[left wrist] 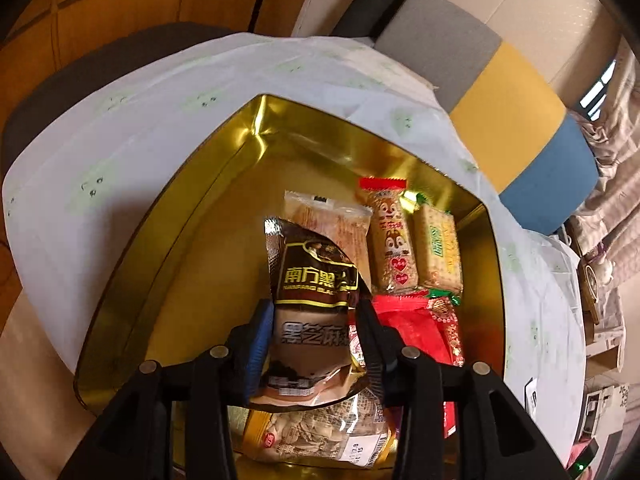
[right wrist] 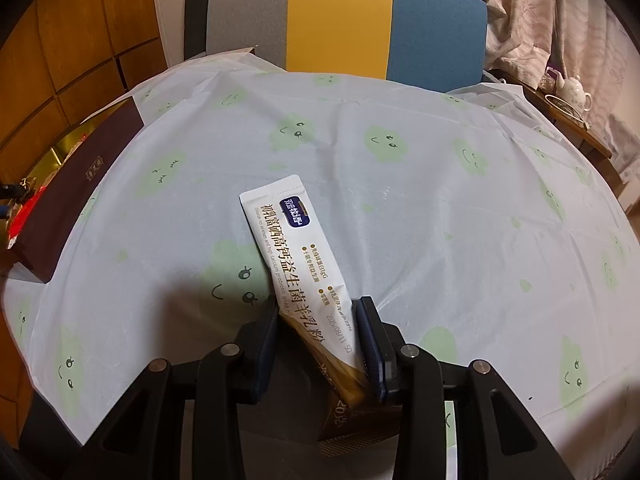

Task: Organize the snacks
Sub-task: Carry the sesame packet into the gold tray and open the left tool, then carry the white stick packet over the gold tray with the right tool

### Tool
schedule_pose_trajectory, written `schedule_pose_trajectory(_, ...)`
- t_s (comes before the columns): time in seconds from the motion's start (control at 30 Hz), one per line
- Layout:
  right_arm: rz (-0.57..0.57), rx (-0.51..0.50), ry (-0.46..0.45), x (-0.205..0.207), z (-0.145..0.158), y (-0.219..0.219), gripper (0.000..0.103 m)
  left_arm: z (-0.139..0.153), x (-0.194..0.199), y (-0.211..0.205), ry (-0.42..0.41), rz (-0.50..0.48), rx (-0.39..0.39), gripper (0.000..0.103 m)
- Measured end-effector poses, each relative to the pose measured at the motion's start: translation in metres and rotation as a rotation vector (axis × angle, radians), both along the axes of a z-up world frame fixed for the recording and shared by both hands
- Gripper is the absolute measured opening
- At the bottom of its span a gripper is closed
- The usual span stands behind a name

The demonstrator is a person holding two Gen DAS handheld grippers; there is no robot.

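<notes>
A gold-lined tin (left wrist: 192, 200) stands on the table and holds several snacks: a squirrel-print bar (left wrist: 390, 244), a green-labelled cracker pack (left wrist: 438, 252), a red packet (left wrist: 412, 328), a tan packet (left wrist: 332, 220) and a bag of nuts (left wrist: 316, 436). Over the tin my left gripper (left wrist: 316, 312) is shut on a brown sesame packet (left wrist: 316, 276), which stands up between the pads. My right gripper (right wrist: 320, 308) is shut on the lower end of a white stick sachet (right wrist: 288, 232), above the tablecloth (right wrist: 440, 200). The tin's maroon outer wall (right wrist: 60, 184) shows far left in the right wrist view.
A chair with a grey, yellow and blue back (right wrist: 340, 20) stands at the table's far side. A white teapot (right wrist: 572, 88) sits on a side table at the right. Wooden cabinets line the left.
</notes>
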State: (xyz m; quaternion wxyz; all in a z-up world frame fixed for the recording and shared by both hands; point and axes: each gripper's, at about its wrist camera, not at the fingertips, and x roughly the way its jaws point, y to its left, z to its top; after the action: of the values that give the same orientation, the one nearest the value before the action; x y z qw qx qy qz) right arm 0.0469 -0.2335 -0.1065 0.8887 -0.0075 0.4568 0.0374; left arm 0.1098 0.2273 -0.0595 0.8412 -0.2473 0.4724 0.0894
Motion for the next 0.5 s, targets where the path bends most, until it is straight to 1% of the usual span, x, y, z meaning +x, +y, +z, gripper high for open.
schedule_pose_trajectory(0.07, 0.000, 0.000, 0.000, 0.000, 0.000, 0.000, 0.039, 0.003, -0.004, 0.000, -0.009, 0.008, 0.032, 0.042)
schedule_pose_trajectory(0.17, -0.001, -0.002, -0.002, -0.001, 0.000, 0.000, 0.039, 0.010, -0.013, -0.004, -0.034, 0.019, 0.105, 0.042)
schedule_pose_trajectory(0.3, -0.001, -0.005, -0.001, -0.001, 0.000, 0.001, 0.039, 0.014, -0.022, -0.018, -0.044, -0.019, 0.190, 0.042)
schedule_pose_trajectory(0.37, -0.003, -0.007, 0.000, -0.001, 0.000, 0.001, 0.039, 0.015, -0.027, -0.025, -0.044, -0.037, 0.214, 0.042)
schedule_pose_trajectory(0.5, -0.005, -0.004, 0.012, 0.001, 0.001, 0.001, 0.039, 0.021, -0.038, -0.042, -0.063, -0.075, 0.233, 0.042)
